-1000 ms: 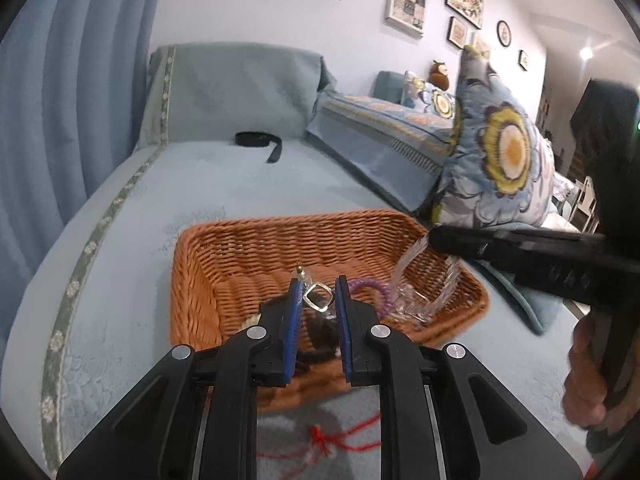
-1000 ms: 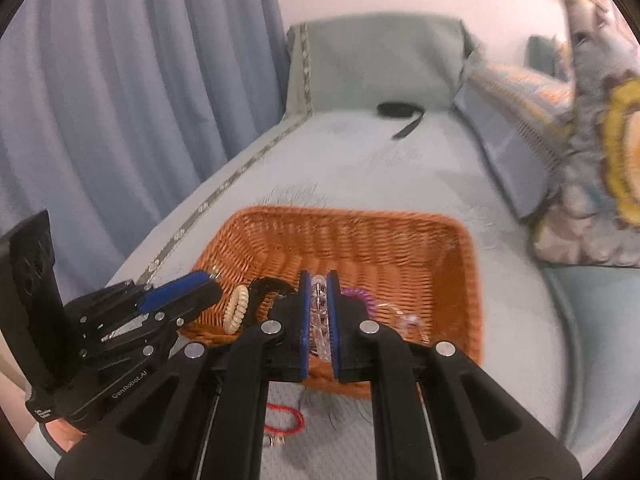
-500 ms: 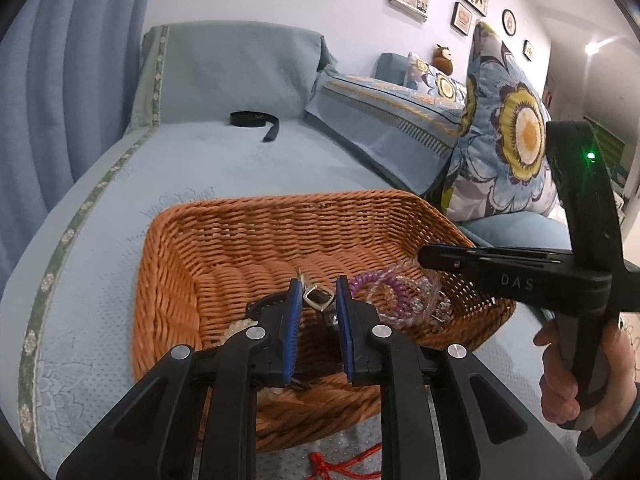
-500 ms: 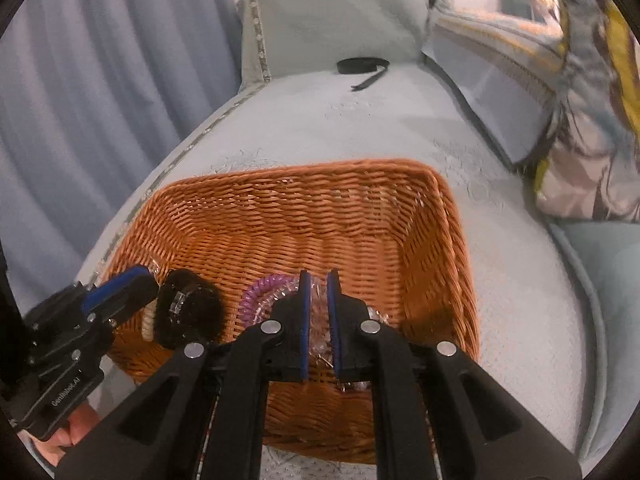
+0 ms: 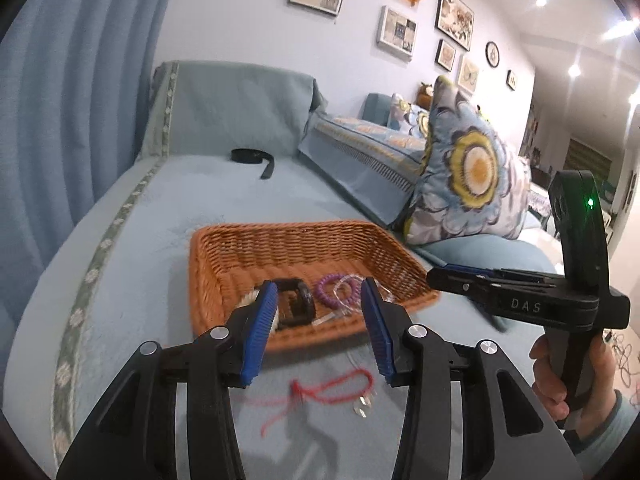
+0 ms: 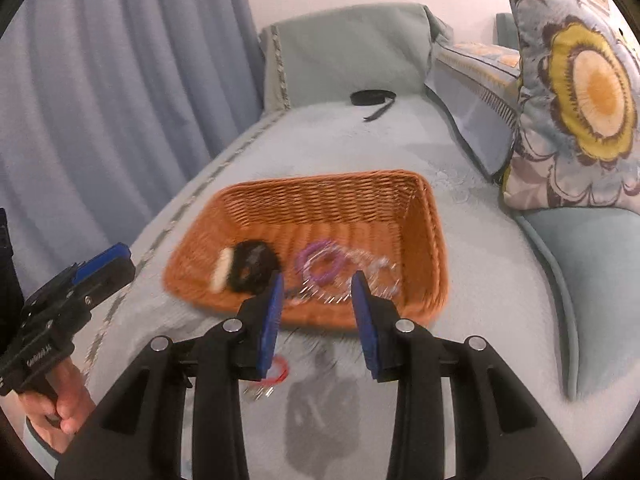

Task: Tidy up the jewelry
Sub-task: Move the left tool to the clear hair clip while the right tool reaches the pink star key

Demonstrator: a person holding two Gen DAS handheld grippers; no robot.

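An orange wicker basket point(image 5: 224, 256) point(image 6: 424, 232) sits on the blue sofa seat. It holds a black watch point(image 5: 294, 304) point(image 6: 252, 266), a cream bracelet point(image 6: 221, 270), a purple coil bracelet point(image 5: 329, 290) point(image 6: 320, 266) and a clear bead bracelet point(image 5: 347, 294) point(image 6: 372, 272). A red string bracelet point(image 5: 332, 390) point(image 6: 276, 372) lies on the seat in front of the basket. My left gripper point(image 5: 318, 300) is open and empty above the basket's near edge. My right gripper point(image 6: 318, 286) is open and empty, also above the near edge.
A black strap point(image 5: 256, 158) point(image 6: 374, 100) lies at the far end of the seat. Flowered cushions point(image 5: 468, 176) point(image 6: 580, 104) stand to the right. A blue curtain point(image 5: 60, 100) hangs at the left. The right gripper's body point(image 5: 520, 300) is at the right of the left wrist view.
Both grippers opened and pulled back from the basket. The left let go of the black watch, the right let go of the clear bead bracelet; both now lie in the basket.
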